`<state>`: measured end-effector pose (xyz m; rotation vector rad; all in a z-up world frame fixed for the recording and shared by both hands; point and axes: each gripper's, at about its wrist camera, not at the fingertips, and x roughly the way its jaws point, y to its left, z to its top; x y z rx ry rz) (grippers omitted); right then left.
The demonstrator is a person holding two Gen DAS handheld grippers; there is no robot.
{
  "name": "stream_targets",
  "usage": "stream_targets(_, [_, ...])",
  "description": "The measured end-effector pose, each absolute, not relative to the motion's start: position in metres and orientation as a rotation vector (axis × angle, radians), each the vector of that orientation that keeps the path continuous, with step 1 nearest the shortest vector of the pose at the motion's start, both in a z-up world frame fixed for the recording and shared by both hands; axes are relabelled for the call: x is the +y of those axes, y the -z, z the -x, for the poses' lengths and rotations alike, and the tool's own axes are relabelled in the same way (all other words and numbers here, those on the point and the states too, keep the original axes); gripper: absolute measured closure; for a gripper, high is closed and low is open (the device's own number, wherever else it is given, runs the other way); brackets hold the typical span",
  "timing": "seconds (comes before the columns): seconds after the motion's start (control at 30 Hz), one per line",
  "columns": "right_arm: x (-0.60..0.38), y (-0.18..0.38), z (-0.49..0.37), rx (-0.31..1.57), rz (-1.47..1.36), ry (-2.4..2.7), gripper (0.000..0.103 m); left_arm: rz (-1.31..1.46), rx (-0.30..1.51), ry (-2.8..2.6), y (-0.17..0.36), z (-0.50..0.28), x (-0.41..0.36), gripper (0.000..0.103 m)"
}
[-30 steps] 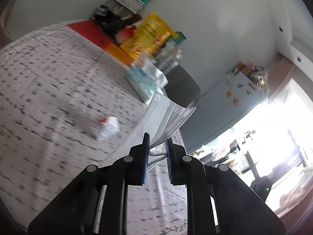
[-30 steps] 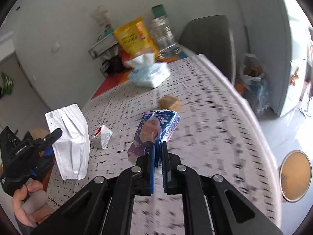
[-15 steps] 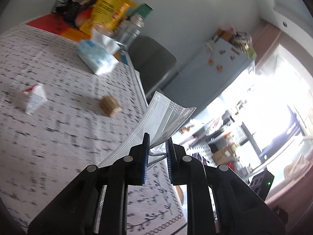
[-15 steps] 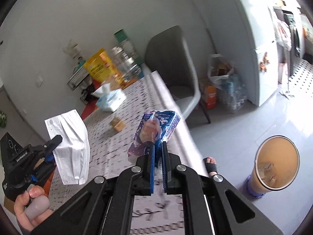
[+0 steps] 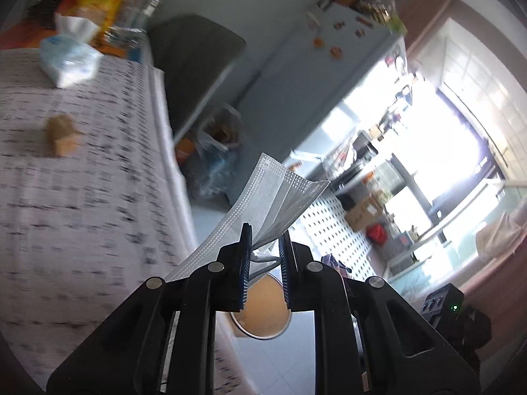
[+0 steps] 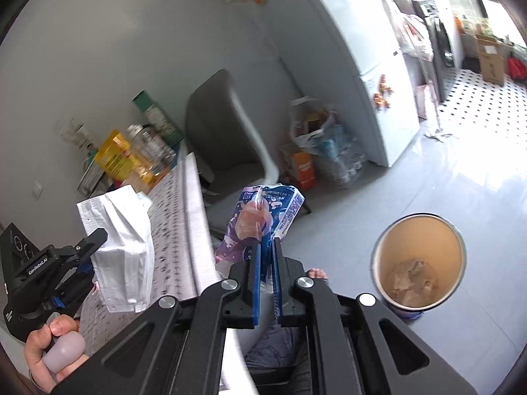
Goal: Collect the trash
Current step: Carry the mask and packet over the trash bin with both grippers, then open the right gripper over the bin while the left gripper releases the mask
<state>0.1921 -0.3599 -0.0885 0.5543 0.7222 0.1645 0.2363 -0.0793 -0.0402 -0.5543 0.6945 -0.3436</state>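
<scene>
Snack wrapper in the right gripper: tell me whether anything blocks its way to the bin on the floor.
Nothing visible does. The snack wrapper is clamped in the right gripper; only bare floor lies between it and the open-topped bin, which holds some trash.

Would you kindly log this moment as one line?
left hand-held gripper: mask | right hand-held gripper: wrapper | bin: floor, open

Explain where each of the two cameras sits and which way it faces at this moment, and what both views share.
Left wrist: sits on the left gripper, looks past the table edge toward fridge and kitchen; own fingers clamp a face mask.
Right wrist: sits on the right gripper, looks down at floor and trash bin; own fingers pinch a snack wrapper; the left hand shows.
Shared: bin, mask, grey chair, table.
</scene>
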Motion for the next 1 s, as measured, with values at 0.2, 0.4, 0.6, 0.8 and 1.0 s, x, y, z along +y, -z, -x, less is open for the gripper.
stream_targets(0.2, [-0.414, 0.106, -0.188, 0.723, -0.609, -0.084, 0.096, 0.485, 0.765, 0.415, 0.053, -0.265, -0.150, 0.087])
stream_targets(0.4, [-0.455, 0.135, -0.188, 0.748, -0.660, -0.020, 0.096, 0.459, 0.832, 0.466, 0.075, -0.290, -0.206, 0.087])
stream_targets(0.6, [-0.488, 0.172, -0.199, 0.793, -0.696, 0.049, 0.096, 0.470, 0.901, 0.475, 0.107, -0.315, -0.244, 0.087])
stream_targets(0.8, [-0.509, 0.210, -0.226, 0.818, -0.725, 0.083, 0.092, 0.455, 0.943, 0.484, 0.130, -0.330, -0.272, 0.087])
stream_targets(1.0, [-0.530, 0.250, -0.249, 0.847, -0.753, 0.131, 0.049, 0.445, 0.987, 0.475, 0.151, -0.338, -0.277, 0.087])
